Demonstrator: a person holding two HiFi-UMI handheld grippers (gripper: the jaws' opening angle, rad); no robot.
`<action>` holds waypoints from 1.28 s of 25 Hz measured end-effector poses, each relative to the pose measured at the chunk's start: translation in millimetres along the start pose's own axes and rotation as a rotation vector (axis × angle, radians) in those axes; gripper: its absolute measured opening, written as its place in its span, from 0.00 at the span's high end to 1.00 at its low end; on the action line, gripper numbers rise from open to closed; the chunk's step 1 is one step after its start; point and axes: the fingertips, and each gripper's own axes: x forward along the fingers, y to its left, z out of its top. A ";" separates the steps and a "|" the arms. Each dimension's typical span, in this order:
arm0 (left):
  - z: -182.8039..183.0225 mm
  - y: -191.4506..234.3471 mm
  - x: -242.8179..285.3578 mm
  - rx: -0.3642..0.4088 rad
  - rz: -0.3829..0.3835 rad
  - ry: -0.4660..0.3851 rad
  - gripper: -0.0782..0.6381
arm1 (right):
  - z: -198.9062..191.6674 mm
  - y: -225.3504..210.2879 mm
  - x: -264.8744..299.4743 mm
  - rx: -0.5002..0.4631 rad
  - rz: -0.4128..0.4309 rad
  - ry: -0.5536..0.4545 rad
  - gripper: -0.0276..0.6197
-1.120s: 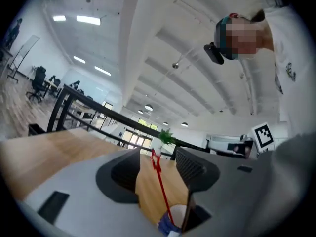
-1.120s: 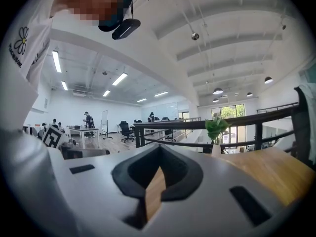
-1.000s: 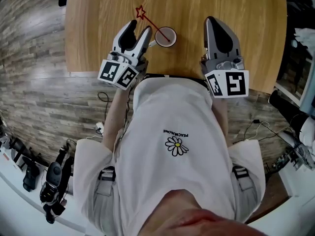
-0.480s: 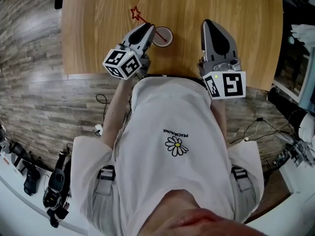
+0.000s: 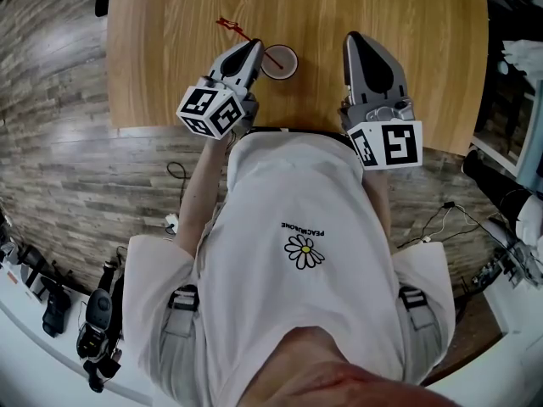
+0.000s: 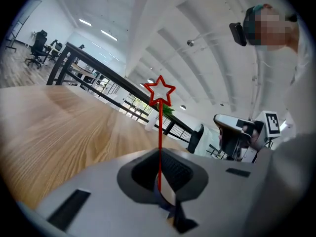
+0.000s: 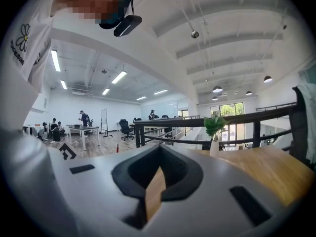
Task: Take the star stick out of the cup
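A thin red star stick (image 5: 243, 36) leans out of a small white cup (image 5: 280, 62) on the wooden table (image 5: 170, 41), its star end pointing to the far left. My left gripper (image 5: 252, 48) sits just left of the cup, shut on the stick's shaft. In the left gripper view the star stick (image 6: 159, 127) rises straight up from between the closed jaws of the left gripper (image 6: 159, 157), star on top. My right gripper (image 5: 359, 40) rests over the table to the right of the cup, shut and holding nothing. The right gripper (image 7: 157, 157) faces the room.
The table's front edge (image 5: 288, 129) runs just behind both grippers, close to the person's body. Cables and equipment (image 5: 93, 329) lie on the floor at the lower left. A small potted plant (image 7: 214, 132) stands on the table far ahead of the right gripper.
My left gripper turned, moved right to the stick beside the cup and closed on it. The star end has tilted and shifted slightly left. The right gripper barely moved.
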 end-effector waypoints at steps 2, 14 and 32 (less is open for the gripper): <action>5.8 0.4 -2.7 0.003 0.002 -0.011 0.86 | 1.7 0.1 0.0 0.000 0.000 -0.006 0.95; 128.7 -49.5 -13.5 0.203 -0.026 -0.256 0.86 | 33.5 -1.8 10.7 -0.054 0.011 -0.088 0.95; 203.6 -114.6 -2.7 0.692 0.278 -0.394 0.87 | 76.6 -7.2 27.9 -0.116 -0.037 -0.214 0.95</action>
